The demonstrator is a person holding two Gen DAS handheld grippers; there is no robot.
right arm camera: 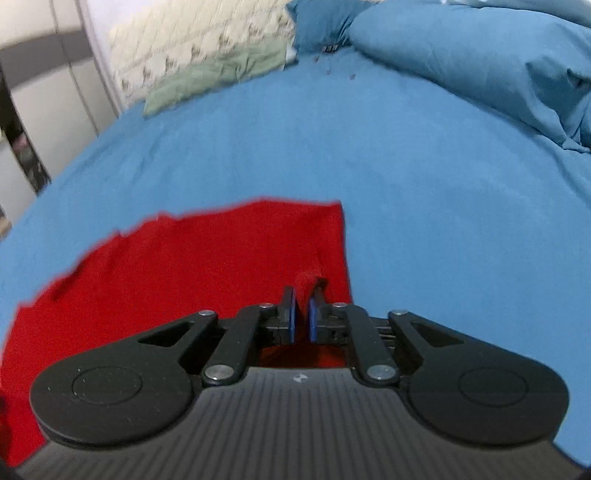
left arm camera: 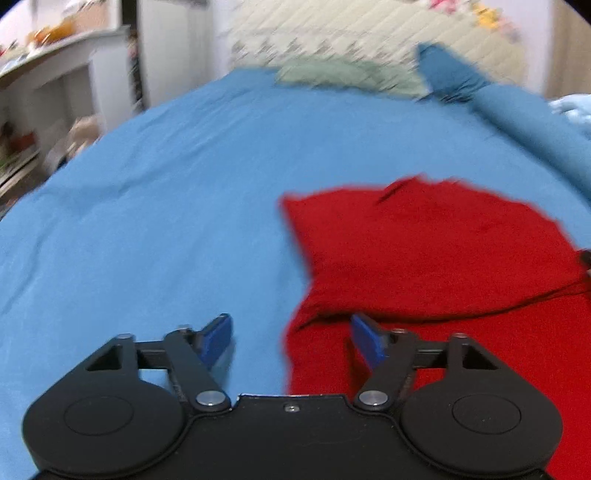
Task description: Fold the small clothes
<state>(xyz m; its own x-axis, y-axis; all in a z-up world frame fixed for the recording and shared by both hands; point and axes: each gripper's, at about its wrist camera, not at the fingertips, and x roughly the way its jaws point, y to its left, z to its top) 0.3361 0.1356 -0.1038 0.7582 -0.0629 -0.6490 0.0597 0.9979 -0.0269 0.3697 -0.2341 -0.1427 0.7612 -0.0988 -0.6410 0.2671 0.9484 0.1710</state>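
Observation:
A red garment (left arm camera: pixel 436 254) lies on the blue bed sheet (left arm camera: pixel 155 206), with an upper layer folded over its lower part. My left gripper (left arm camera: pixel 291 334) is open and empty, hovering over the garment's left edge; its right fingertip is over the red cloth, its left over the sheet. In the right wrist view the red garment (right arm camera: pixel 207 258) lies in front and to the left. My right gripper (right arm camera: pixel 303 306) is shut on a pinched fold of the red cloth near the garment's right edge.
A green cloth (left arm camera: pixel 343 75) and a quilted cream blanket (left arm camera: pixel 369 33) lie at the far end of the bed. Blue pillows (right arm camera: pixel 480 62) lie at the right. White shelves (left arm camera: pixel 48 99) stand to the left of the bed.

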